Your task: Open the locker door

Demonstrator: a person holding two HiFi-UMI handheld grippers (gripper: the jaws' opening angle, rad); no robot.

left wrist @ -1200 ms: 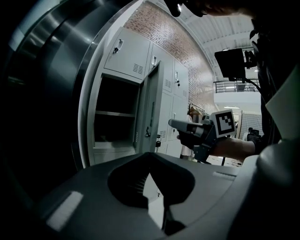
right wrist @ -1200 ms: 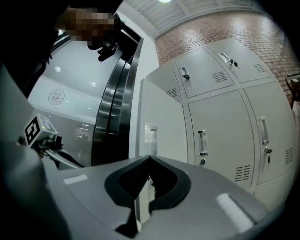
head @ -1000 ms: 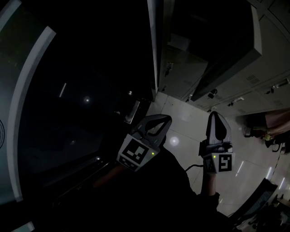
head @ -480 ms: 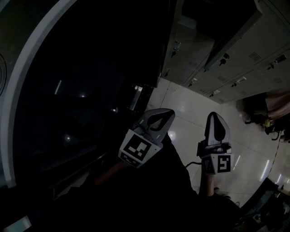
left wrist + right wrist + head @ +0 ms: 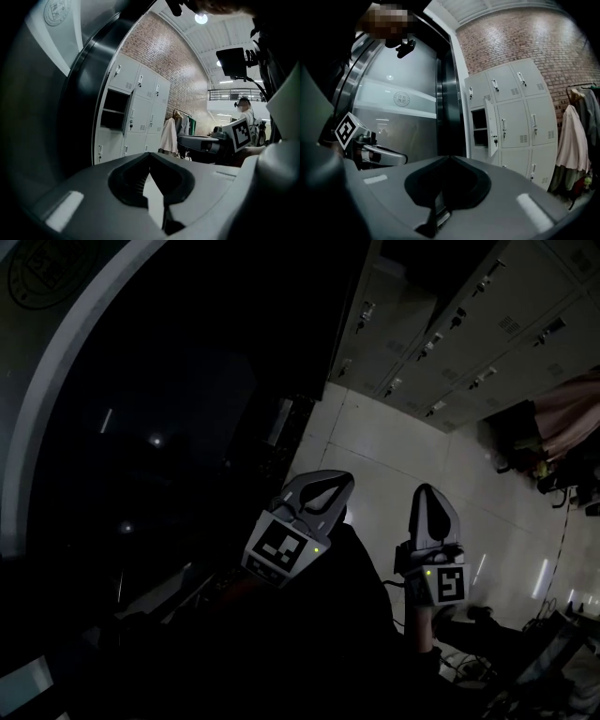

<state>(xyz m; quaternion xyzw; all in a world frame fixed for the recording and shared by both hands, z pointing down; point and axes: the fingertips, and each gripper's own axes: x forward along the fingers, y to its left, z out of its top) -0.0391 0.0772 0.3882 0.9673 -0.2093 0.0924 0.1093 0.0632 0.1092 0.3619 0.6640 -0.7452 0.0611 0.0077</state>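
Since a second ago my head view has swung: the locker bank point(image 5: 450, 324) has slid toward the top right corner, while both tongs stay low in the middle. One compartment point(image 5: 479, 123) in the bank's left column, middle row, stands open with a shelf across it. It is too dark inside for me to read any contents. Its locker door point(image 5: 491, 127) hangs ajar, well apart from both tools. The left gripper point(image 5: 328, 491) and right gripper point(image 5: 429, 501) each have jaws closed tip to tip on nothing.
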